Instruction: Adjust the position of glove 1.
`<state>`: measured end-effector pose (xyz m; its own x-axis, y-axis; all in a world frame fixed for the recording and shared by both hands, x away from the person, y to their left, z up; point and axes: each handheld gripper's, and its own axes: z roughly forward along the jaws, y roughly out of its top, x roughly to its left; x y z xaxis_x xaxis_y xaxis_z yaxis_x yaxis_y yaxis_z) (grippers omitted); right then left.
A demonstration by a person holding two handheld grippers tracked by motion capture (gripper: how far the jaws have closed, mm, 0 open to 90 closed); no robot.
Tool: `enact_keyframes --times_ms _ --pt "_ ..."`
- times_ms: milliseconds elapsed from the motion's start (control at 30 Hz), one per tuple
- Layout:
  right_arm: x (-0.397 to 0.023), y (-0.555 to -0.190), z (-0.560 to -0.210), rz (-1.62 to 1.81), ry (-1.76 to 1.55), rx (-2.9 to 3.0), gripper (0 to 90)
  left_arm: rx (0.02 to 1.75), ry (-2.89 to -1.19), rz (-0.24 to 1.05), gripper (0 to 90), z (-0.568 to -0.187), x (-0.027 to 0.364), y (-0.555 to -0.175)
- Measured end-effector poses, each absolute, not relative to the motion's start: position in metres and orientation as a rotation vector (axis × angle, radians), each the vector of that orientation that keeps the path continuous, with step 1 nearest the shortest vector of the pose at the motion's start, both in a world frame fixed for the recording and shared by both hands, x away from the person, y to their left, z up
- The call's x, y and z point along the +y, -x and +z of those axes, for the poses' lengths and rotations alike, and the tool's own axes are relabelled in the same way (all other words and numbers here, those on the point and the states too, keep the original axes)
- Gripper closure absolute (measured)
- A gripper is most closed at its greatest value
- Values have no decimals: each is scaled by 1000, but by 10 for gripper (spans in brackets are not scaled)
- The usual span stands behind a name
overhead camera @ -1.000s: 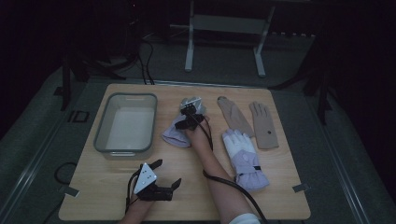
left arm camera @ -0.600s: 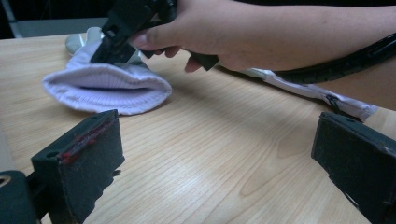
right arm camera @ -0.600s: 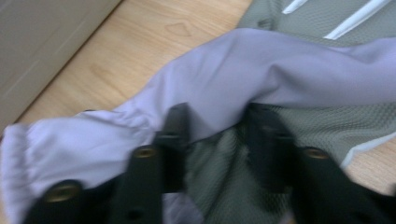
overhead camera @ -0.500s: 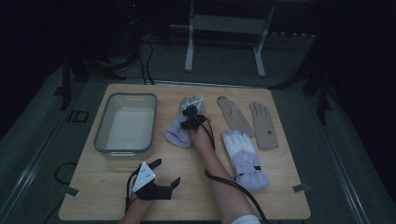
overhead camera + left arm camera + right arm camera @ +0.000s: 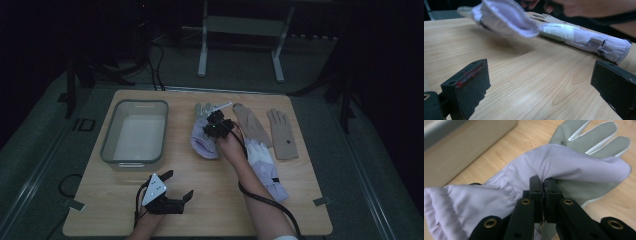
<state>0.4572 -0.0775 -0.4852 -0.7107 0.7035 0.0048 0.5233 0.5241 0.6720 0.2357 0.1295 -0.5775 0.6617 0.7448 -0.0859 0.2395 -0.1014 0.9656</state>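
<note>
Right gripper (image 5: 543,185) has just been closing and now pinches a fold of the lilac glove (image 5: 544,167), jaws pressed together w/ fabric between them. In the high view the right gripper (image 5: 216,126) sits over that glove (image 5: 204,142), approx. mid-table, glove's cuff end drooping toward the person; grey palm side and fingers point away from the gripper. From the left gripper view the glove (image 5: 506,17) looks partly lifted off the wood, though blur makes that hard to confirm.

Left gripper (image 5: 172,185) rests low at the near edge, jaws wide apart w/ nothing between them, bare table (image 5: 524,82) ahead of it. Well beyond its right jaw lies the second lilac glove (image 5: 586,40), flat on the table.

Just right of the right gripper's hand: that second lilac glove (image 5: 265,165), partly under the forearm. Farther right, two tan gloves (image 5: 282,134), flat, side by side. Left of the held glove, apart from it, a clear plastic bin (image 5: 134,136).
</note>
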Motion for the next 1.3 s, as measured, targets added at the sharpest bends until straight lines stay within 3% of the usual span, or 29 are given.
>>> enact_keyframes --times_ms 300,500,900,1033,1300 --pt "-104 -419 -457 991 -904 2471 875 816 -1658 518 23 -578 129 -236" --pt "-111 -397 -476 930 -845 2515 874 817 -1657 515 23 -578 130 -236" --pt "-105 -408 -524 843 -930 2572 867 808 -1662 515 23 -578 129 -236" --pt "-106 -410 -534 853 -954 2582 828 806 -1661 514 23 -578 129 -235" --pt "-109 -406 -522 893 -981 2601 640 807 -1660 511 23 -578 129 -236"
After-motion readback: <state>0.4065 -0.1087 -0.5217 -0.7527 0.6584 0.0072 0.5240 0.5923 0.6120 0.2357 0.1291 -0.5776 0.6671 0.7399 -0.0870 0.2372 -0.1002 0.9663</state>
